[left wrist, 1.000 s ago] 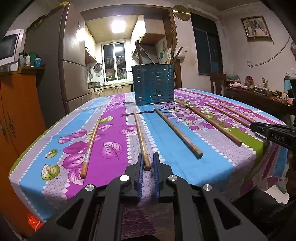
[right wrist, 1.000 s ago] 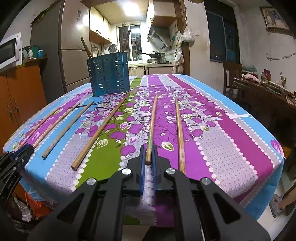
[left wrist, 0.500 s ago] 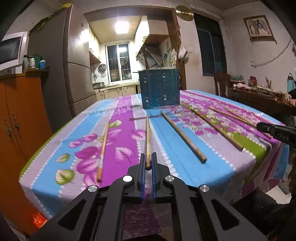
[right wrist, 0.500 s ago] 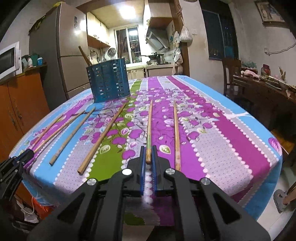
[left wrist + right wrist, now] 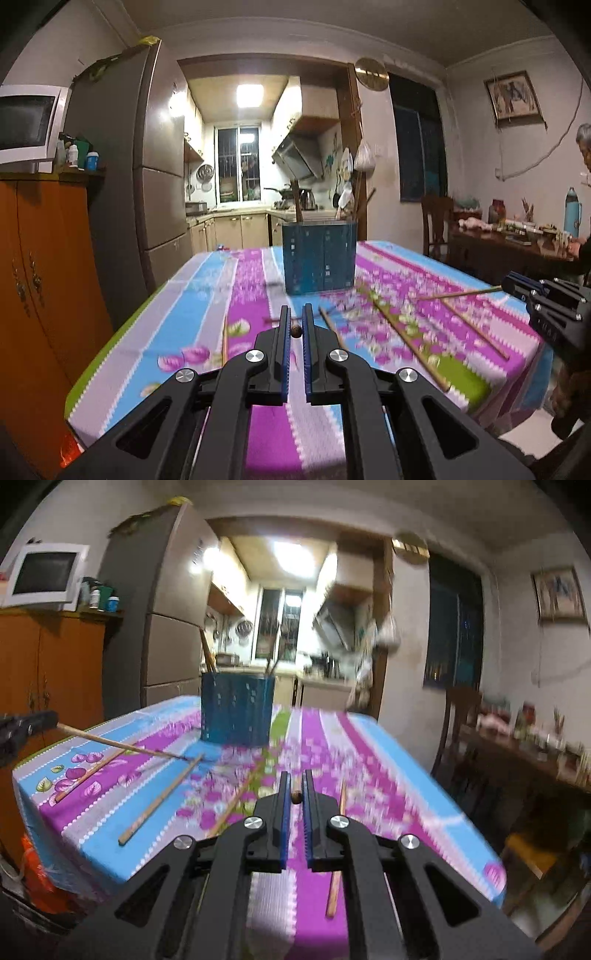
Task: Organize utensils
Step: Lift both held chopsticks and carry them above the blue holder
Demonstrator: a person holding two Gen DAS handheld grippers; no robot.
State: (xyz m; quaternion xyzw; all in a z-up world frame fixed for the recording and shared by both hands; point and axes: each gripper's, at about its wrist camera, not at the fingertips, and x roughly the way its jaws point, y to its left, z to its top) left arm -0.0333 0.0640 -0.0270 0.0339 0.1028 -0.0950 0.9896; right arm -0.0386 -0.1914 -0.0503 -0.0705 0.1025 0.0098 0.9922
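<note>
Both of my chopsticks have come up off the tablecloth since a second ago, each lifted by its near end.

Left wrist view: my left gripper is pinching a chopstick, seen end-on as a brown dot between the pads. The blue utensil holder stands dead ahead at twelve o'clock on the tablecloth. At three o'clock my right gripper carries its own chopstick, slanting across the table. I hold only the very end, so the stick may pivot or droop, and its far tip could catch the holder's rim rather than drop in.

Right wrist view: my right gripper is pressed onto a chopstick end, with the holder at about eleven o'clock. The left gripper's stick reaches in from nine o'clock, its tip seemingly low near the cloth, though blur makes that uncertain. Converging on one holder, the two sticks could cross and knock each other loose, or sweep the loose chopsticks still lying there.
</note>
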